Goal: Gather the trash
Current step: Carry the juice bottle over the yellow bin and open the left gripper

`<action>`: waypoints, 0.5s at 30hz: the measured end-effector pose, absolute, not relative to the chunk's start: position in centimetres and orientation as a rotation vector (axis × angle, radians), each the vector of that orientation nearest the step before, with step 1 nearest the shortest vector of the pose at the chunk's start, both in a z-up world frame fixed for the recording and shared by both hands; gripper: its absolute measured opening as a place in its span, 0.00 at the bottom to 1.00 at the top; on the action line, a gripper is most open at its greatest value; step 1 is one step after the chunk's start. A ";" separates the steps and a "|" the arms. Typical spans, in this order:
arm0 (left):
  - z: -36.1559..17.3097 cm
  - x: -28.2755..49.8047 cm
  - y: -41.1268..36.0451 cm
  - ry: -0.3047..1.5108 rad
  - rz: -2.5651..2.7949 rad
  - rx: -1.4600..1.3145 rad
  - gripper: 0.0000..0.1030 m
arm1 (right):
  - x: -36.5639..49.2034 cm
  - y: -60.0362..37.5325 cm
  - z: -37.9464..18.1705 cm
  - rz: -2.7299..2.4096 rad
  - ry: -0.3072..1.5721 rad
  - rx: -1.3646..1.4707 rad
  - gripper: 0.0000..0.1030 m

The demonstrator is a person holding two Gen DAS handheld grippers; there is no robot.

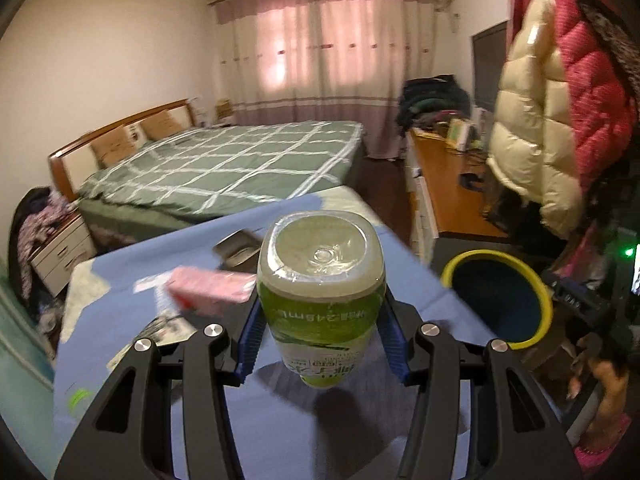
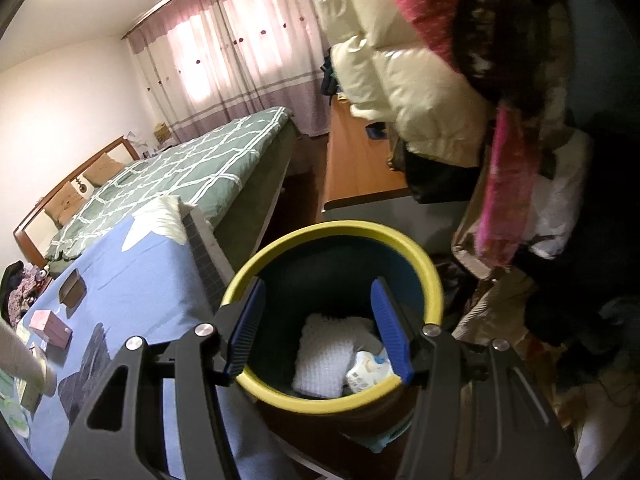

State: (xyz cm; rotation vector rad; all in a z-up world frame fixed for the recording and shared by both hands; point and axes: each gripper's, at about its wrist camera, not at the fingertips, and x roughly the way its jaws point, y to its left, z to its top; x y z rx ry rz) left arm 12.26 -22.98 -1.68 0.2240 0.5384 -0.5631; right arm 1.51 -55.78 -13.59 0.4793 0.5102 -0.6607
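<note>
Fingers (image 1: 250,332) clamp the bottle (image 1: 320,280) — base pointing forward.

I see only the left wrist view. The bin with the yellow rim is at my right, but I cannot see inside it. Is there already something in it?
Observer: Yes. In the right wrist view the yellow-rimmed bin holds a white knitted cloth at the bottom.
Operator: Only the cloth?
Observer: No, a small white printed packet lies beside the cloth, against the near wall.
Operator: Where is the right gripper?
Observer: The right gripper hangs over the bin's mouth, open and empty.
Operator: And the bin stands on the table?
Observer: No, it stands off the edge of the blue-covered table, lower than the tabletop.
</note>
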 end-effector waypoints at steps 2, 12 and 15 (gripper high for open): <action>-1.3 11.9 -25.0 0.536 -0.607 0.228 0.50 | 0.6 -56.4 -13.7 -0.672 0.504 0.488 0.51; -1.4 9.7 -38.1 0.547 -0.852 0.278 0.50 | -2.7 -59.7 -14.5 -0.724 0.483 0.534 0.52; -2.1 9.5 -41.4 0.553 -0.888 0.300 0.50 | -3.4 -60.6 -14.8 -0.737 0.478 0.545 0.52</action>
